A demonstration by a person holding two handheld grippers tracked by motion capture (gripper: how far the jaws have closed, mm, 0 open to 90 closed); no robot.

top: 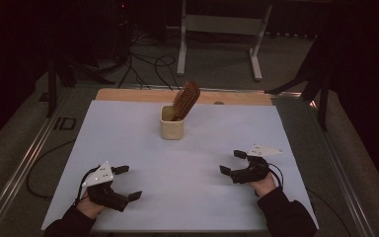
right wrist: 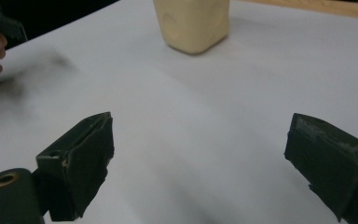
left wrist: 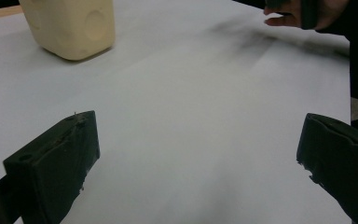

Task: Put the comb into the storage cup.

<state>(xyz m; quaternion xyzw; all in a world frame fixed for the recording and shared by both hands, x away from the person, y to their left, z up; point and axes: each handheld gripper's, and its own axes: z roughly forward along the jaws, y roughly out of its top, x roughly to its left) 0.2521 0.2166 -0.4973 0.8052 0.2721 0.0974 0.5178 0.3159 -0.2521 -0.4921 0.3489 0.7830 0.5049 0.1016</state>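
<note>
Table (top: 128,148): a white sheet covers it, with bare space between the grippers and the things at the far middle.
Cup (top: 171,123): cream, upright at the far centre, well apart from both grippers; it looks light, so it may tip if the brush is pulled sideways.
Brush (top: 185,100): stands handle-down in the cup, bristled head up and leaning right.
Left gripper (top: 125,181): near left of the table, jaws wide, holding nothing.
Right gripper (top: 232,162): near right, jaws wide, holding nothing.
Step, as I judge it: reach for the brush.
How to do it well: close one gripper on the head just above the rim, steady the cup wall with the other, and lift along the brush's lean.
</note>
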